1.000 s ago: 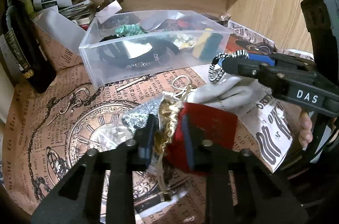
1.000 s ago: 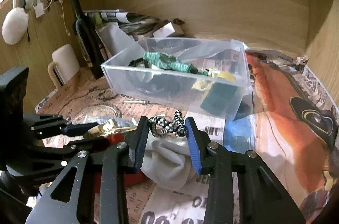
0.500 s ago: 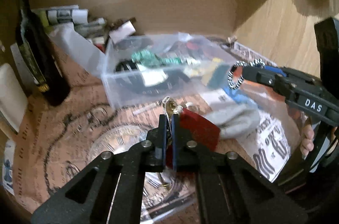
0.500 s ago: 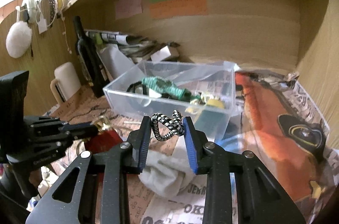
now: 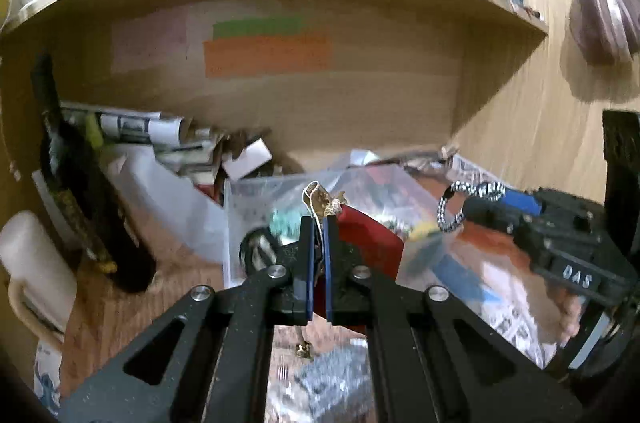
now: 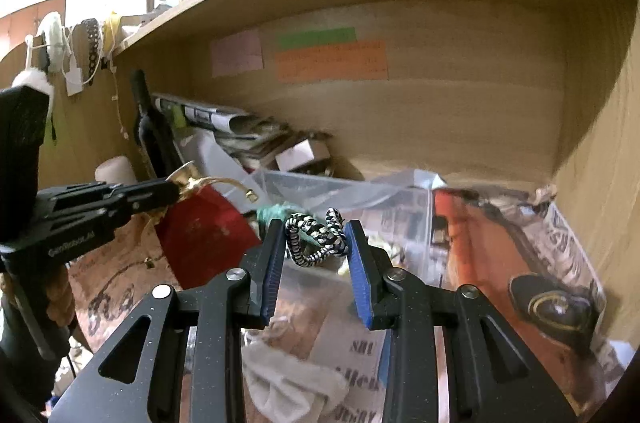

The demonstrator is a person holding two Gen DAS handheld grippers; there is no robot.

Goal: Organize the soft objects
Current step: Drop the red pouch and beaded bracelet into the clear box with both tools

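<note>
Red pouch is pinched at its gold drawstring neck in my left gripper, jaws nearly together, pouch hanging clear of the table. Black-and-white braided cord is clamped loosely coiled in my right gripper, jaws partway closed with the cord bridging the pads. Step in hand looks like transport: both items lifted, both grippers raised and aimed at the clear plastic bin under the shelf. Next move, I'd say: carry each over the bin rim, lower, release, one at a time so the grippers don't clash; the pouch's dangling cord end could snag the rim. Grey sock lies on the newspaper below, not yet picked. Left view is motion-blurred, so bin contents are unclear.
</note>
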